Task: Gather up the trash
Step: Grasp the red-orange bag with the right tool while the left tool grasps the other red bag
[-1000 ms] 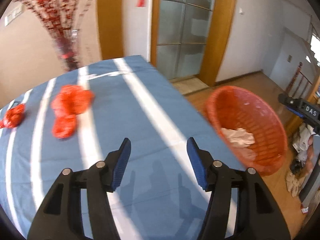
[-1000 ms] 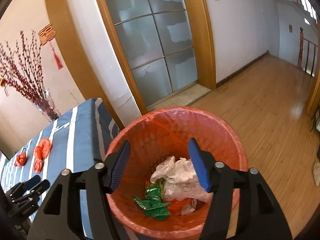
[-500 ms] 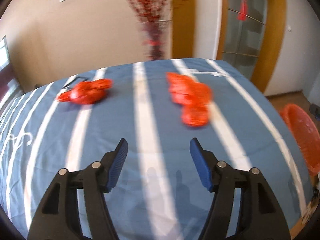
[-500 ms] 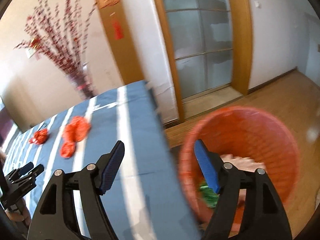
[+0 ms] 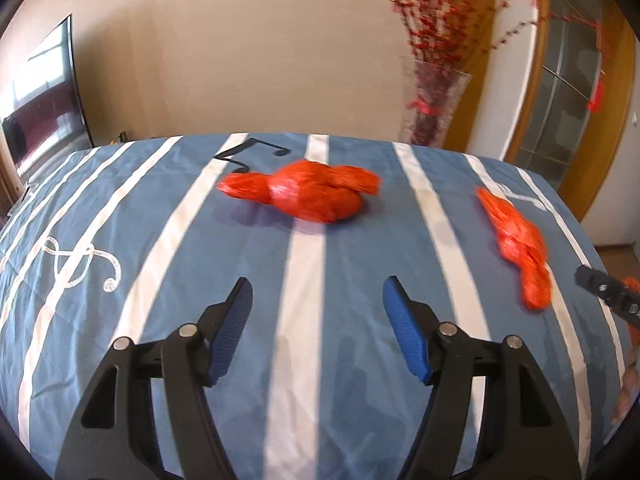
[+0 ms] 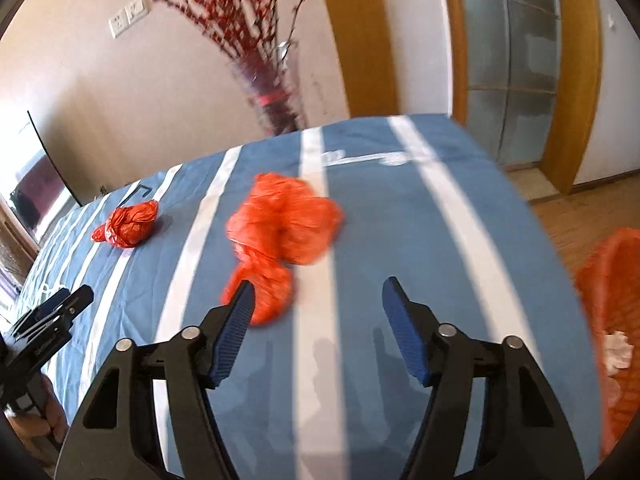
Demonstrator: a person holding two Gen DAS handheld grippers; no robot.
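Two bits of trash are left on the blue striped tablecloth point(image 5: 328, 320): a knotted red plastic bag point(image 5: 304, 196) toward the far left, and a looser crumpled red bag point(image 6: 284, 232) nearer the right edge. The left gripper point(image 5: 316, 312) is lined up on the knotted one but held well short of it; its jaws have just been opening, and nothing is seen between them. The right gripper point(image 6: 316, 308) is spread too and empty, though its jaws have just been closing a little; the crumpled bag's near lobe is seen just beyond its left finger, contact can't be told through the blur.

What could go wrong: thin plastic is likely to be pinched by a single fold, so a bag could be dragged or slip out on the way to the orange basket point(image 6: 612, 320) off the table's right end. Cloth could also be caught if the fingers are pushed down too hard.

A glass vase of red branches point(image 6: 276, 92) is parked behind the table's far edge, out of the way unless it's overreached.
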